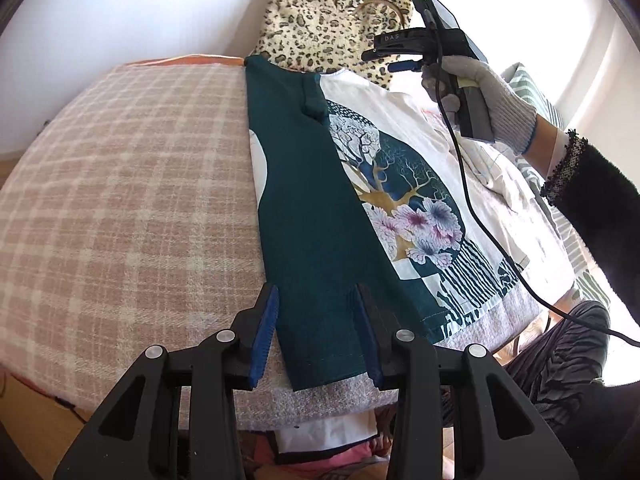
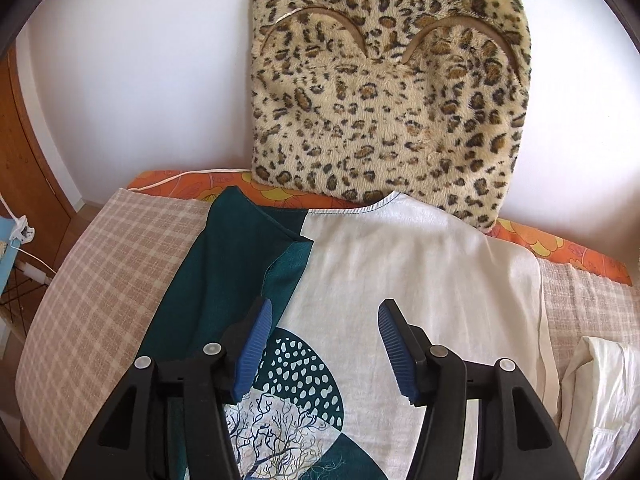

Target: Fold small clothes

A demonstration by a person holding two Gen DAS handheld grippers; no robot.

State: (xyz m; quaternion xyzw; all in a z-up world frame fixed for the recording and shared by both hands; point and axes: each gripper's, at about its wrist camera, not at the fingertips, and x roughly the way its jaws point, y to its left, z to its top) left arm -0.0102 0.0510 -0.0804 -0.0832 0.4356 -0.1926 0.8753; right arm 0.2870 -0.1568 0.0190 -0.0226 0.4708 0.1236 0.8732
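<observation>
A pink-and-cream checked blanket [image 1: 120, 184] covered the bed and carried everything else. On it lay the shirt [image 1: 404, 216], spread flat across the middle, its neckline toward the wall and its hem toward the near edge. The garment was cream with a large print of a tree, pale flowers and dark stripes; its left side had been turned over the front, showing as a long teal panel [image 1: 308, 208] running from collar to hem. Behind the collar a leopard-print cushion [image 2: 384, 92] leaned upright against the white wall, its lower edge touching the shirt's neckline in the right wrist view. An orange floral sheet [image 2: 560, 248] showed along the far edge of the bed, under the blanket. A crumpled pile of white clothes [image 2: 600, 392] sat just beside the shirt's right sleeve.

The left gripper [image 1: 316, 332] hovered low over the teal panel's hem end, its jaws spread apart with the cloth between them but not clamped. The right gripper [image 2: 324, 348] was held over the upper chest of the shirt, jaws likewise wide apart and holding nothing. A grey-gloved hand [image 1: 484, 100] held its handle, and a black cable [image 1: 472, 208] trailed down across the print
</observation>
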